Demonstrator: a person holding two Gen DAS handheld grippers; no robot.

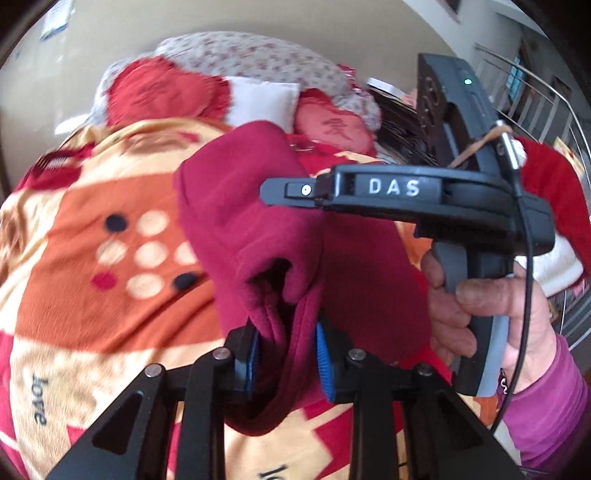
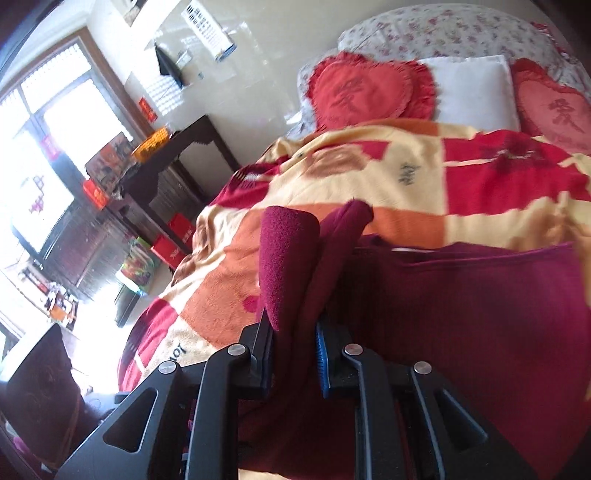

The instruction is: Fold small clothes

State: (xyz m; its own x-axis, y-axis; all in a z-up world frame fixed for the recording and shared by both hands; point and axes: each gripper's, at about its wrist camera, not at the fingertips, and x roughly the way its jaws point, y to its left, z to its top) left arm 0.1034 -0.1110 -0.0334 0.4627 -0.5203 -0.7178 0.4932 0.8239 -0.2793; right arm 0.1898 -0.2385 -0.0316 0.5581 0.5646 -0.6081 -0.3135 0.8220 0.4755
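A dark red knitted garment [image 1: 258, 221] lies on the patterned orange, cream and red blanket [image 1: 92, 258] of a bed. My left gripper [image 1: 286, 354] is shut on a bunched fold of the garment, with cloth pinched between its blue pads [image 1: 322, 354]. The right gripper body [image 1: 388, 190], marked DAS, shows above the garment in the left wrist view, held by a hand. My right gripper [image 2: 293, 354] is shut on another edge of the same garment [image 2: 461, 314], and cloth stands up between its fingers [image 2: 325, 362]. The garment spreads to the right over the blanket [image 2: 369, 177].
Two red heart cushions [image 2: 365, 88] and a white pillow [image 2: 472, 88] lie at the head of the bed, with a floral quilt [image 2: 461, 26] behind. A dark side table [image 2: 177, 155] with boxes stands at the left by a window. A metal railing [image 1: 546, 96] is at right.
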